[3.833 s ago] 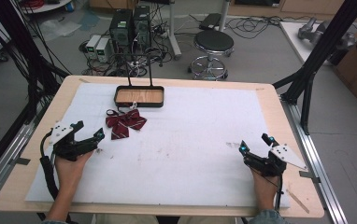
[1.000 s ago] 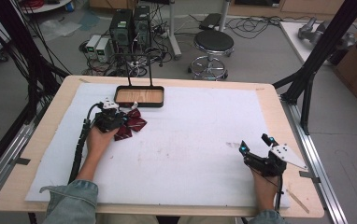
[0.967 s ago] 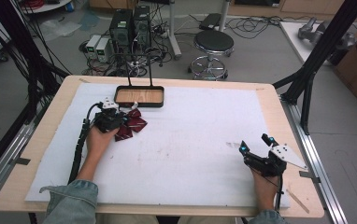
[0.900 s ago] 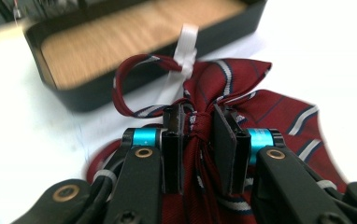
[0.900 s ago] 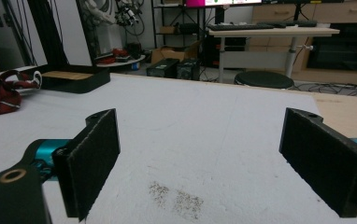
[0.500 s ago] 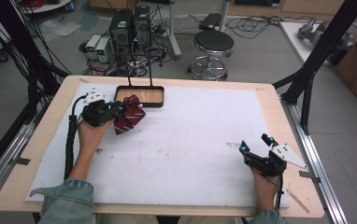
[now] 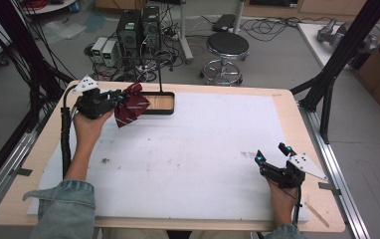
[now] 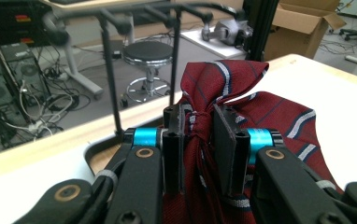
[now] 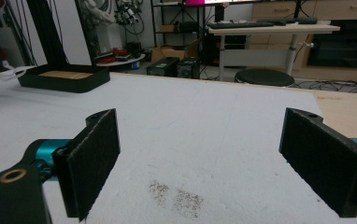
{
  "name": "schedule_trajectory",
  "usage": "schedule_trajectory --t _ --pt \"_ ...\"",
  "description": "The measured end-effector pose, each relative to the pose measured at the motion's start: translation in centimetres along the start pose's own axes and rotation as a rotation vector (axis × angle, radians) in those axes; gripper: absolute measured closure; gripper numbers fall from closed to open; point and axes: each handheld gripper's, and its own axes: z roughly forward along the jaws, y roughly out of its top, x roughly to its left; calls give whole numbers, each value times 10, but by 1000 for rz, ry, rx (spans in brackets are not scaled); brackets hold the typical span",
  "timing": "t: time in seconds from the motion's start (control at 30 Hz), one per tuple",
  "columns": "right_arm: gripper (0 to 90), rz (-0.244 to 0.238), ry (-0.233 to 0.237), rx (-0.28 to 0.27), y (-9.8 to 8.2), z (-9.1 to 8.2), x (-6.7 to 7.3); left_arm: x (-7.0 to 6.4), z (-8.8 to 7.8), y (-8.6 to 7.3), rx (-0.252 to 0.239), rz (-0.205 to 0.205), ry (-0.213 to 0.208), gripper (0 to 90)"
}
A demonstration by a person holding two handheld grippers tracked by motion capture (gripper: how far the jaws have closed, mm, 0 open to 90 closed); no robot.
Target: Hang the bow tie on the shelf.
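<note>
A dark red bow tie with white and navy stripes [image 7: 131, 107] hangs in the air at the far left of the table, beside the black tray stand [image 7: 165, 103]. My left gripper [image 7: 117, 99] is shut on its knotted middle; in the left gripper view the jaws pinch the bow tie [image 8: 242, 112] at the knot, and the left gripper [image 8: 200, 135] faces the stand's thin black posts. My right gripper [image 7: 272, 154] rests open on the white table cover near the front right, and the right gripper [image 9: 200, 163] has nothing between its pads.
The black tray stand [image 9: 64, 77] with a wooden floor sits at the far edge of the white cover [image 7: 203, 149], with an upright wire frame [image 7: 160, 74] above it. A round stool [image 7: 227, 47] and computer towers stand on the floor beyond the table.
My left gripper went from resting at the front left to the bow tie, shut on it and lifted it up and back beside the tray. The right gripper has stayed still.
</note>
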Motion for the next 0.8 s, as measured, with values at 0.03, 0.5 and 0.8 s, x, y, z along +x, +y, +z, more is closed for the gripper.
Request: schedule_trajectory --t 0.03,0.5,0.8 --pt "115 -1 -1 1 0 0 0 2 0 3 -7 -2 1 741" --pt "115 1 2 6 0 0 0 34 3 40 -36 -10 40 741" --pt "115 1 3 9 0 0 0 47 16 58 -42 -7 57 742"
